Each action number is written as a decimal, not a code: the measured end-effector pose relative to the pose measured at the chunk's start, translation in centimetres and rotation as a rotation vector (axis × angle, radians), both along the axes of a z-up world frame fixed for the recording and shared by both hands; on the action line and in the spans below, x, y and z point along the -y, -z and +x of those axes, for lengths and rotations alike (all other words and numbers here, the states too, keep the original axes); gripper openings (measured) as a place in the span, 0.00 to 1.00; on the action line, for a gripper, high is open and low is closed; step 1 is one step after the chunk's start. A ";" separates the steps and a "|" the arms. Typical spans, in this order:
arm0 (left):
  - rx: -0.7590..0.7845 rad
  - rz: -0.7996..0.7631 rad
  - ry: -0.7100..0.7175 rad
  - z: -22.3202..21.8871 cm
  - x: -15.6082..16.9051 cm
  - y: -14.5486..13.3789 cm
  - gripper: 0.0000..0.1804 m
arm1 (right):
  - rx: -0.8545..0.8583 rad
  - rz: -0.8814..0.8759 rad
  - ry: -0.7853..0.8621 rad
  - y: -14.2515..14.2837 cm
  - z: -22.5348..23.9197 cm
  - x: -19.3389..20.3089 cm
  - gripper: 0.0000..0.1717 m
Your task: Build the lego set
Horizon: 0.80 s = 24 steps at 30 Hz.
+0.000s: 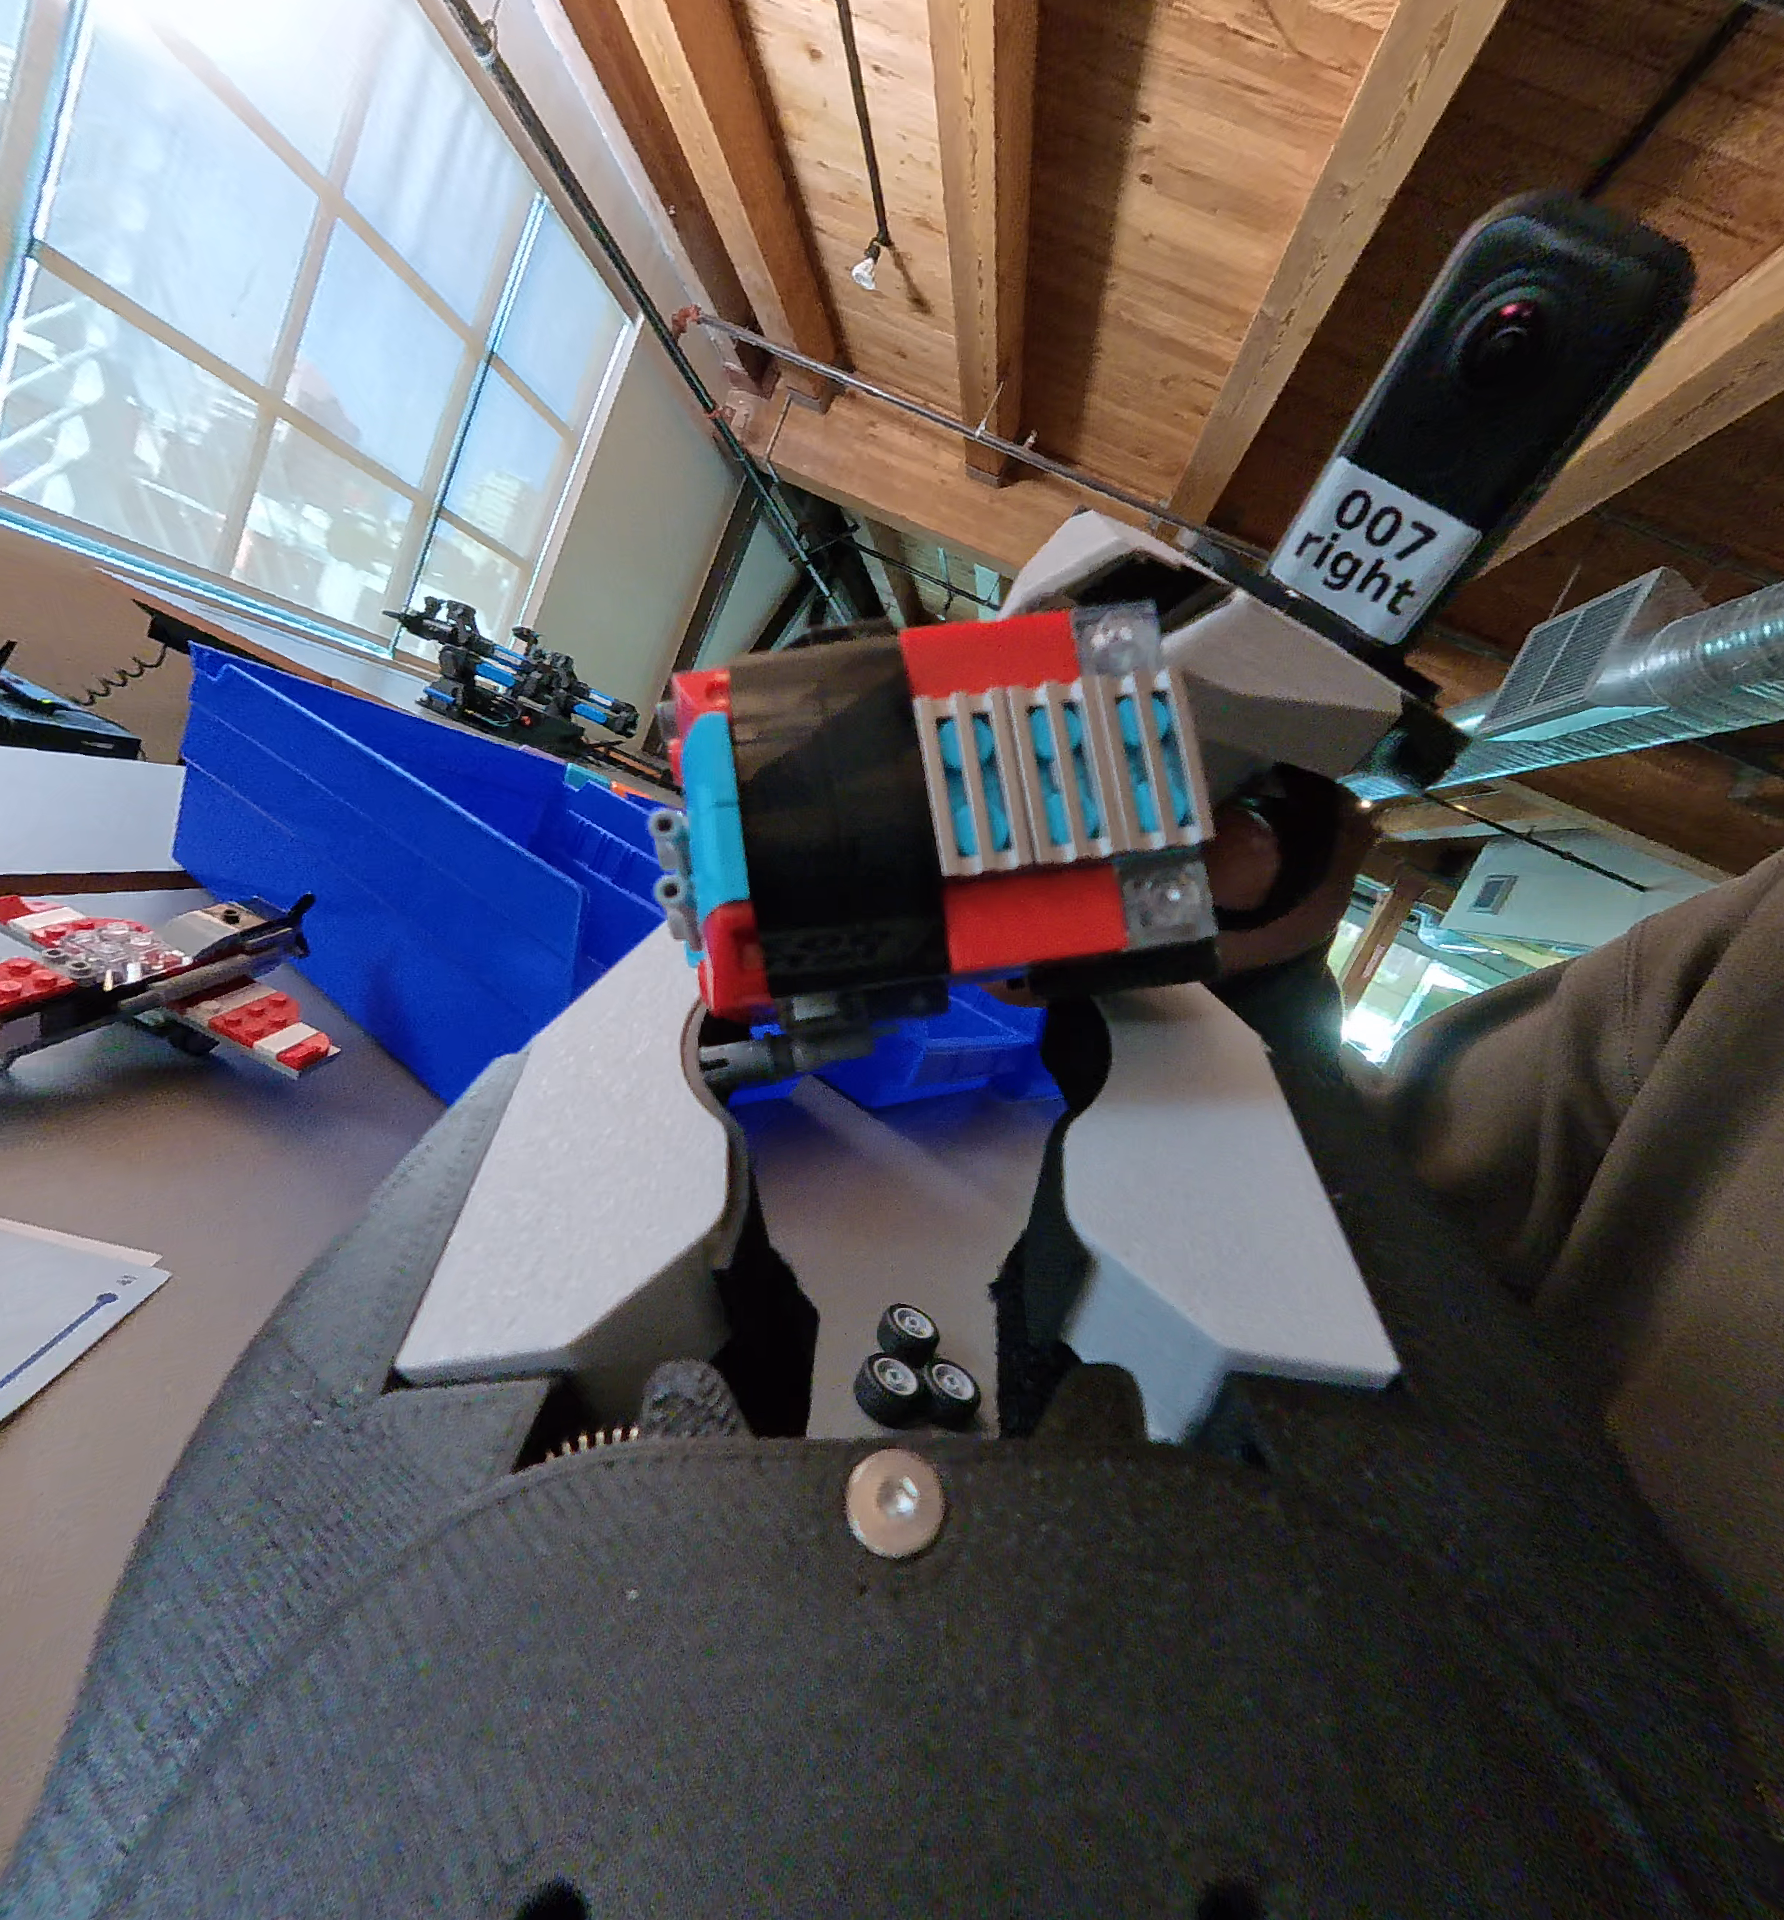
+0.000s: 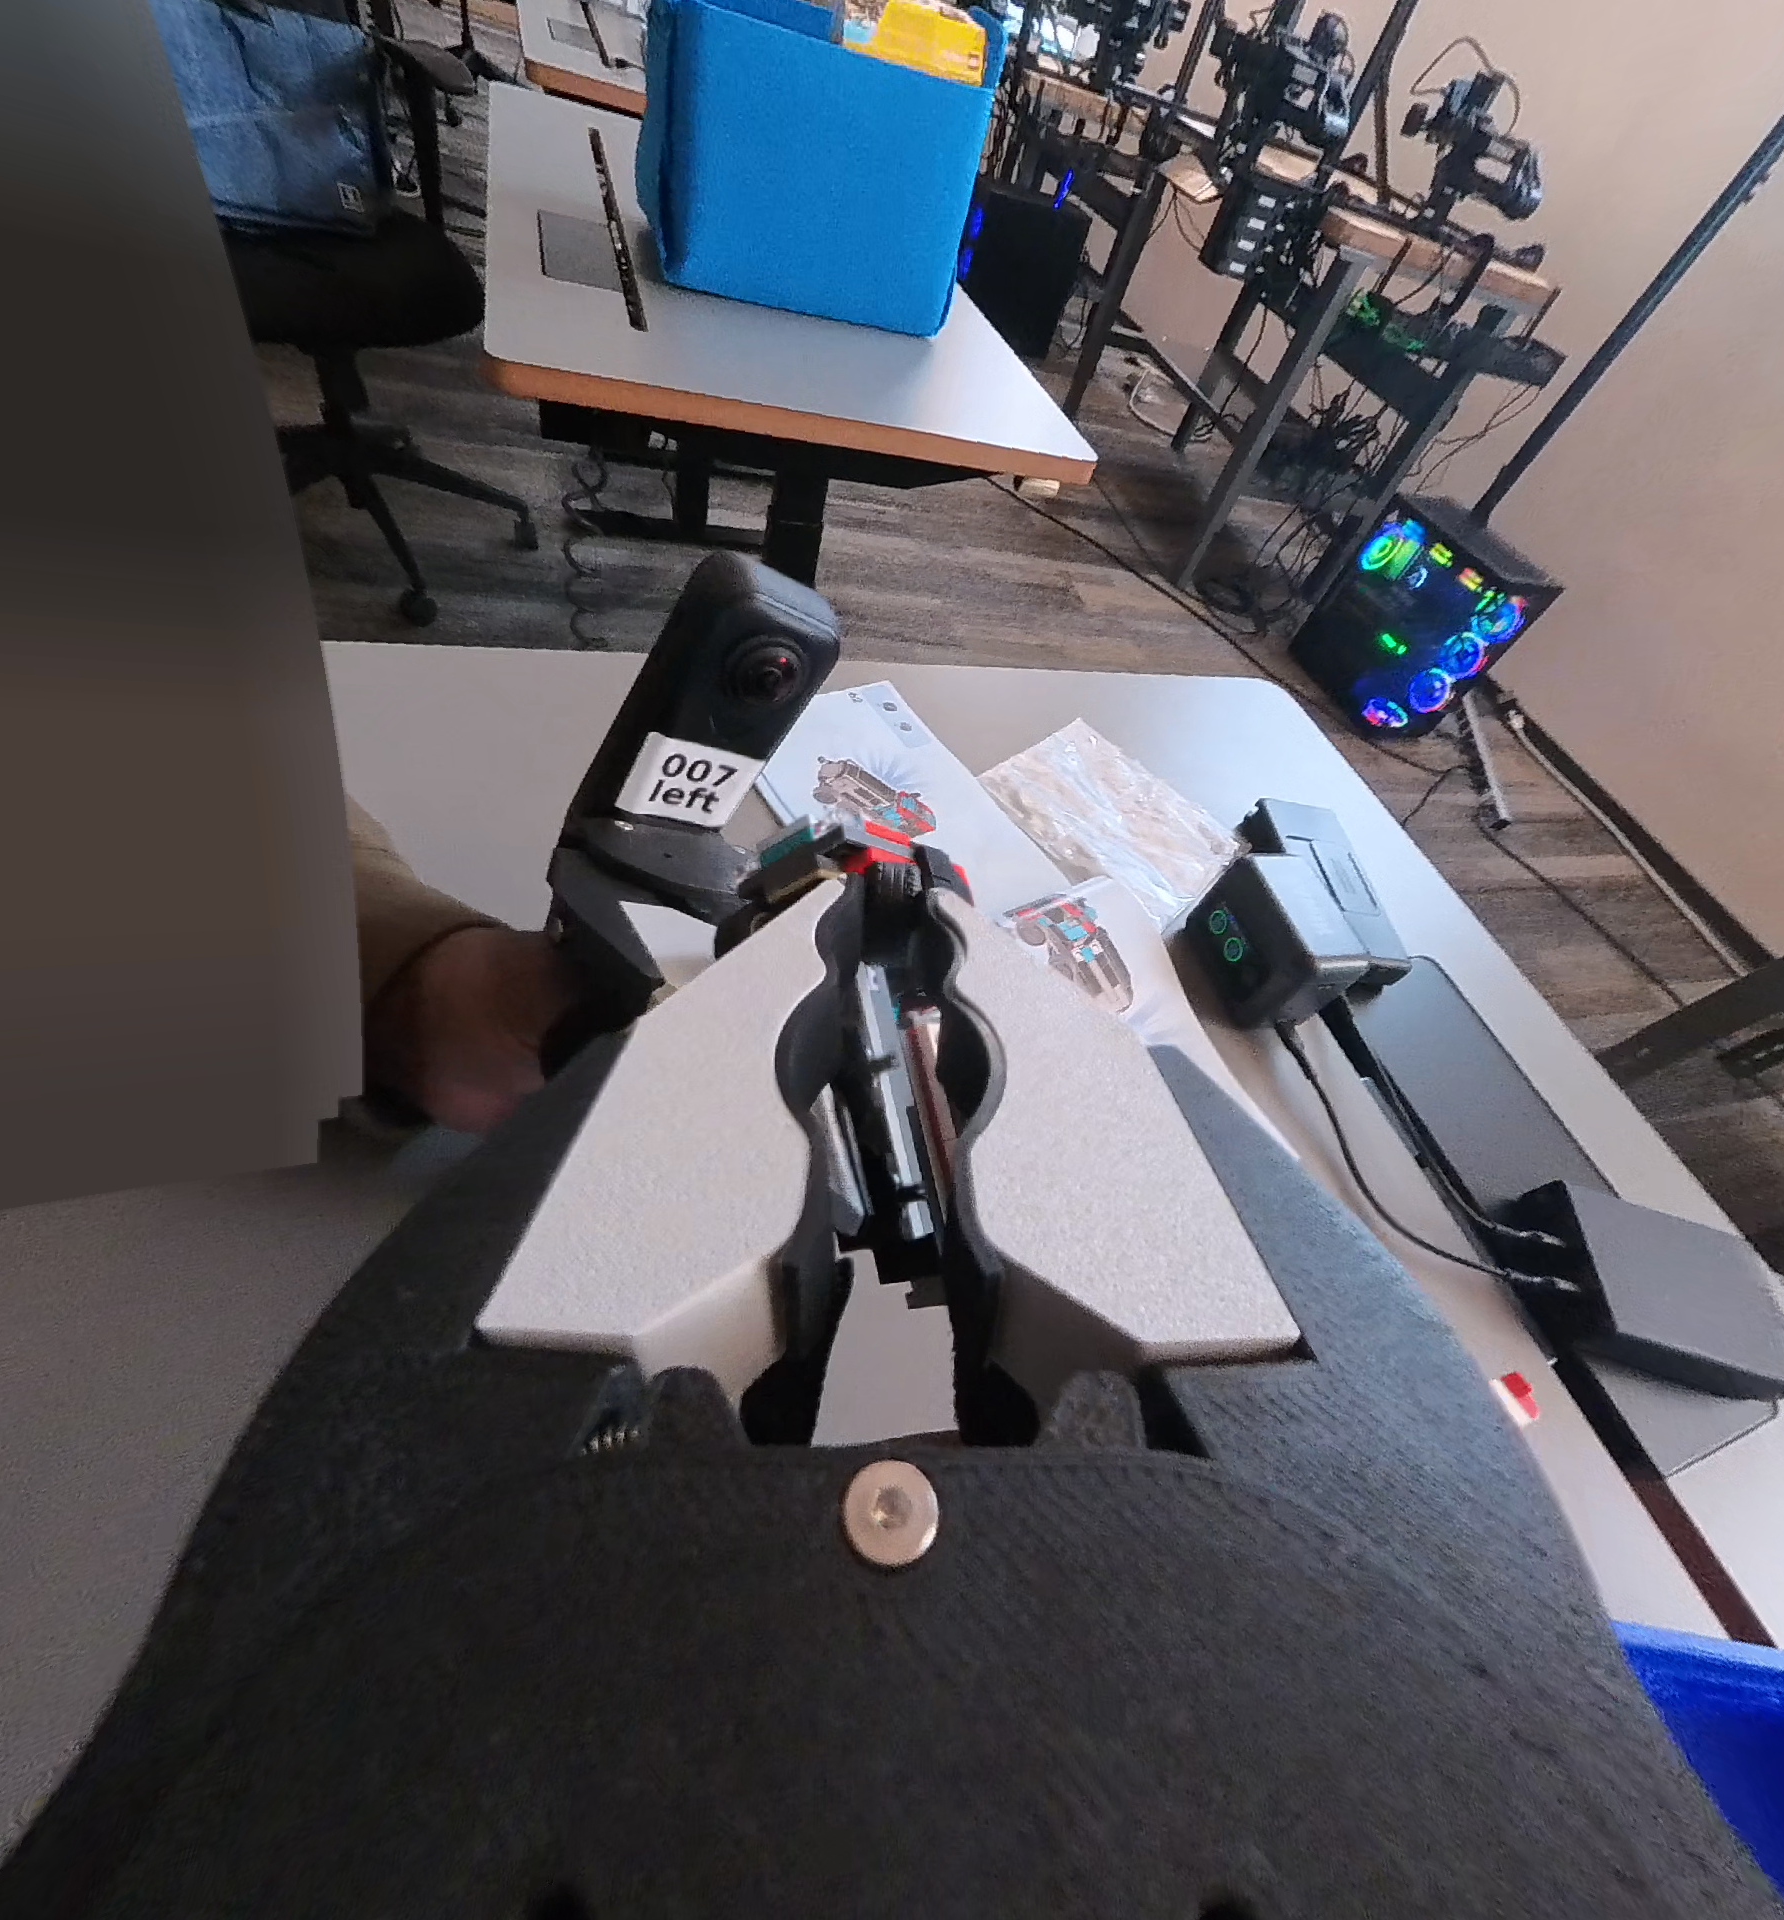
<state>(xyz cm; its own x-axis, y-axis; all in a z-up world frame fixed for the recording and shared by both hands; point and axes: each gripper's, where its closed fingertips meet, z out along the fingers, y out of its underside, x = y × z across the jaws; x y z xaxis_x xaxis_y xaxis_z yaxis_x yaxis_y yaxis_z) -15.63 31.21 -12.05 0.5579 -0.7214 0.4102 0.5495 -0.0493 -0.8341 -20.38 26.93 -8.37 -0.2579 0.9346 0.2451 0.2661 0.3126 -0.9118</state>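
- The right gripper [image 2: 893, 940] has its jaws pinching a red, black and blue brick truck [image 1: 929, 821] held up in the air.
- The left gripper [image 1: 893, 1039] has its jaws spread just under the truck, not pressing on it.
- Three small wheels [image 1: 914, 1366] lie on the table at 6 o'clock from the truck.
- A steady, level pinch would probably keep the truck from twisting.

Red-black brick truck [image 1: 929, 821], seemingly airborne

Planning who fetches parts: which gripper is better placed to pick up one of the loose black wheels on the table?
Left, probably. The left gripper has open, unoccupied jaws, with the wheels on the table beneath it. The right gripper is clamped on the brick truck.
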 end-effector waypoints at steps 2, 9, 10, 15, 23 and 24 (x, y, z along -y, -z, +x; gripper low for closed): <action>-0.012 -0.006 -0.017 -0.1 -0.1 0.1 0.31 | -0.013 0.022 -0.002 0.0 -0.1 0.0 0.06; -0.044 -0.015 -0.062 -0.6 -0.3 0.1 0.31 | -0.045 0.037 -0.022 -0.1 -0.1 0.0 0.06; -0.050 -0.017 -0.068 -0.6 -0.3 0.2 0.31 | -0.044 0.033 -0.025 0.0 -0.1 0.0 0.06; -0.086 -0.022 -0.104 -0.9 -0.5 0.4 0.31 | -0.045 -0.023 -0.030 0.0 -0.1 -0.1 0.05; -0.123 -0.035 -0.169 -1.6 -0.8 0.6 0.31 | -0.078 -0.054 -0.007 0.0 -0.6 -0.2 0.05; -0.126 -0.033 -0.175 -1.7 -0.8 0.6 0.31 | -0.085 -0.045 -0.008 -0.1 -0.6 -0.2 0.06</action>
<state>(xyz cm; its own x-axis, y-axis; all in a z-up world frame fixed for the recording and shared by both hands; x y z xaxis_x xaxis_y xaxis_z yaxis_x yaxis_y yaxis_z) -17.29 32.06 -12.60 0.7217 -0.5967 0.3508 0.4433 0.0092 -0.8963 -20.94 27.10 -8.31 -0.2457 0.9431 0.2240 0.1845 0.2724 -0.9443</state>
